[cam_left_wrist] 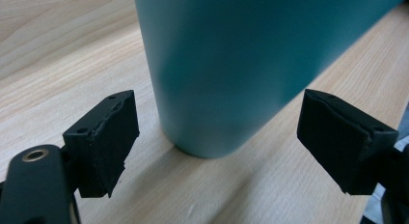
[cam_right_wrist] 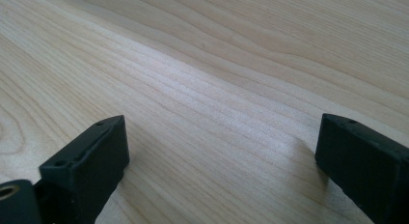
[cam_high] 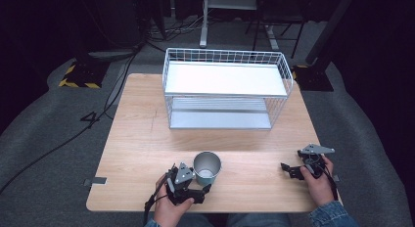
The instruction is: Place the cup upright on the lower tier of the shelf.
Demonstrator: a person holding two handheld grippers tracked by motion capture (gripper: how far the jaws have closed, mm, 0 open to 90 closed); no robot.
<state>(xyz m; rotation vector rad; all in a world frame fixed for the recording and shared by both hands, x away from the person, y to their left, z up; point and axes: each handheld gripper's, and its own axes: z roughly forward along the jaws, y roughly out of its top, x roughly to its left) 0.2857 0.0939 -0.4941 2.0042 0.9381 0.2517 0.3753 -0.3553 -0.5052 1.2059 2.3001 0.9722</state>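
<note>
- I see a pale wooden bench (cam_high: 142, 139) on grey floor in a dark room, with one white wire shelf rack (cam_high: 226, 87) at its far side.
- My left hand-held gripper (cam_left_wrist: 217, 137) is spread wide either side of the single teal cup (cam_high: 206, 168), near edge, not touching.
- My right hand-held gripper (cam_right_wrist: 222, 156) is spread over bare wood, near right.

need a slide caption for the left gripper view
Left gripper open, its black jaws set either side of an upright teal cup on the wooden table, not yet touching it.
</note>
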